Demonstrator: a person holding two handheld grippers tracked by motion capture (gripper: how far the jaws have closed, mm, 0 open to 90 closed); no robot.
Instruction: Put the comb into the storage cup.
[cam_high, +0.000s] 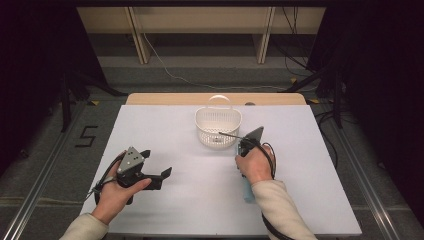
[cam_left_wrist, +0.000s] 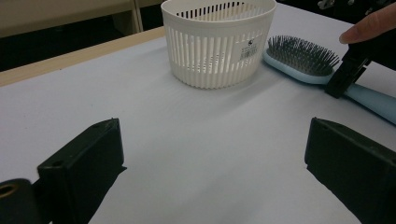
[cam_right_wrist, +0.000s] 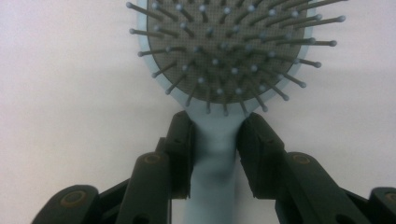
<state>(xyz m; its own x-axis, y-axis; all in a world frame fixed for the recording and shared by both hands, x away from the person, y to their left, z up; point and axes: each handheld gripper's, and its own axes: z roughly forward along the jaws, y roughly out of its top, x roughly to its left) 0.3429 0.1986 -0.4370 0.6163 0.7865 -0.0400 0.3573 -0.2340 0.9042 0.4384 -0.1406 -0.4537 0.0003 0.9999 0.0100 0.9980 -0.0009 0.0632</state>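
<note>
On the surface (cam_high: 165, 125), just right of the basket (cam_high: 218, 125), lies the hairbrush (cam_right_wrist: 224, 56), bristles up. Right tongs (cam_right_wrist: 215, 140) straddle its neck, pads against both sides: gripping. Left tongs (cam_left_wrist: 210, 168) gape, empty. Brush looks light, stiff, smooth plastic; likely slippery. Neck below head seems the best hold.

Table: you've got a white sheet (cam_high: 165, 135) over a light wood table (cam_high: 150, 98), wood edge showing at the far side.
Floor: grey floor (cam_high: 60, 165); you see a black "5" mark (cam_high: 86, 136) left of the table, metal rails (cam_high: 42, 175) along both sides.
Cables: white cable (cam_high: 165, 67) across the floor behind, black cables (cam_high: 300, 55) far right.
Furniture: pale wood shelf legs (cam_high: 136, 35) at the back.
Surroundings: dark at both sides.
</note>
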